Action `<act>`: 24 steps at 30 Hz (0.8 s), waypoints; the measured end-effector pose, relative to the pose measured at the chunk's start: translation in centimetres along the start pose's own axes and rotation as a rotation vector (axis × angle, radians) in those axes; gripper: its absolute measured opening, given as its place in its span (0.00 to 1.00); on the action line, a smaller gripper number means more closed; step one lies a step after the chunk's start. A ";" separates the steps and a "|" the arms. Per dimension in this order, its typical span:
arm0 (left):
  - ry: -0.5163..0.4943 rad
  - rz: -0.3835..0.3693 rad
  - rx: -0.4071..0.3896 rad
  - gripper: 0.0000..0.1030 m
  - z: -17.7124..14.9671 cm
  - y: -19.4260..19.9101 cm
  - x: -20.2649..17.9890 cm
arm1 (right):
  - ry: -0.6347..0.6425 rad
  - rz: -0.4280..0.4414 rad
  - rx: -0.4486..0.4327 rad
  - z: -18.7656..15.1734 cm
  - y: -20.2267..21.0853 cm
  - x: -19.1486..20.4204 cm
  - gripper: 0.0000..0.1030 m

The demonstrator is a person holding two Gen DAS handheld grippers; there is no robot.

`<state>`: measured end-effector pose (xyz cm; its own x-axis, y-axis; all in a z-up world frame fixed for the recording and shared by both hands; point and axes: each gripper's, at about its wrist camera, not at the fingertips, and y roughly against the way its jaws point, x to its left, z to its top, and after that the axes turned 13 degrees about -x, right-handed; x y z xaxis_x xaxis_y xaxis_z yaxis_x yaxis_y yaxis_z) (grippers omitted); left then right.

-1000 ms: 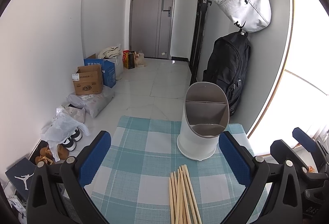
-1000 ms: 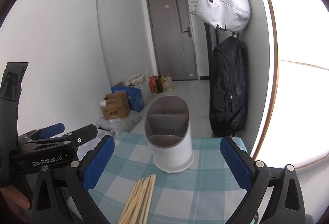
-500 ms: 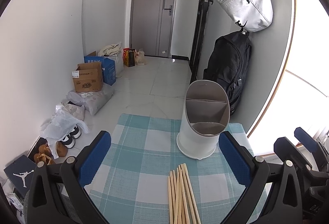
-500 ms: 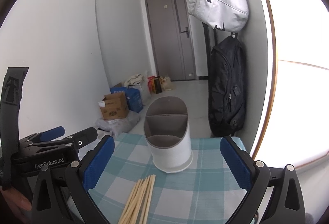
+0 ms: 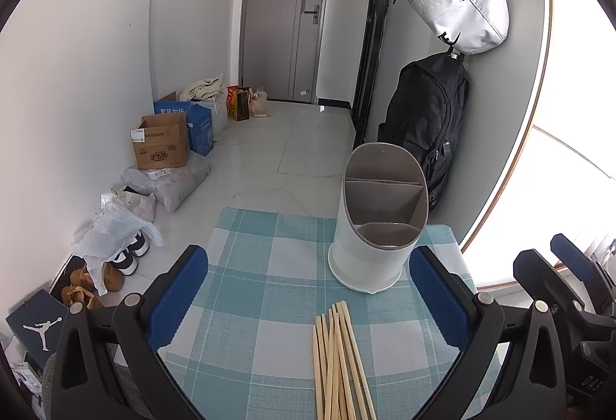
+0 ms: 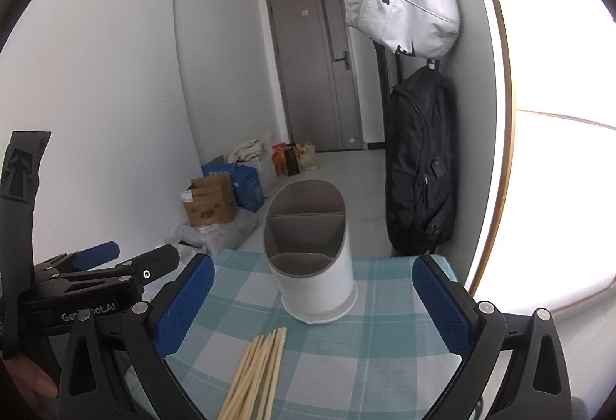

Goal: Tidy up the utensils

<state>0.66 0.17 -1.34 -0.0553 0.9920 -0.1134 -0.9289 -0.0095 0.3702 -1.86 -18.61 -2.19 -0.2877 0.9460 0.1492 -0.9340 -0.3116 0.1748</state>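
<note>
A bundle of several wooden chopsticks [image 5: 340, 362] [image 6: 256, 370] lies on the teal checked tablecloth [image 5: 250, 285] [image 6: 385, 362], near its front edge. Just beyond them stands a white utensil holder [image 5: 375, 223] [image 6: 313, 258] with grey inner compartments, nothing visible inside. My left gripper [image 5: 308, 298] hovers open over the cloth, the chopstick tips between its blue-padded fingers. My right gripper [image 6: 313, 298] is open too, with the holder and chopsticks framed between its fingers. The left gripper [image 6: 96, 270] also shows at the left of the right wrist view.
The small table ends just behind the holder. A black backpack [image 5: 427, 119] and a white bag [image 5: 460, 0] hang on the right wall. Cardboard boxes [image 5: 161, 143], plastic bags and shoes [image 5: 127, 258] line the floor at left. A grey door [image 5: 285, 19] closes the hallway.
Both views drift only slightly; the left wrist camera has lifted a little, so the holder sits slightly higher in frame. Both grippers stay open and the chopsticks have not moved.
</note>
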 end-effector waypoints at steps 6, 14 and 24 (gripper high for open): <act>-0.006 -0.005 0.001 0.99 -0.1 -0.1 -0.1 | -0.002 -0.004 0.003 -0.1 0.0 -0.1 1.00; 0.007 -0.006 0.019 0.99 -0.2 -0.7 0.3 | 0.002 -0.008 0.011 -0.2 -0.4 0.0 1.00; 0.014 -0.030 0.039 0.99 -0.6 -1.5 0.5 | 0.011 -0.001 0.032 -0.6 -1.4 0.3 1.00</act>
<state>1.84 0.63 -2.50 -0.0334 0.9899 -0.1377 -0.9154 0.0250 0.4018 -0.80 -17.88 -2.98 -0.2890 0.9472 0.1386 -0.9272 -0.3130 0.2059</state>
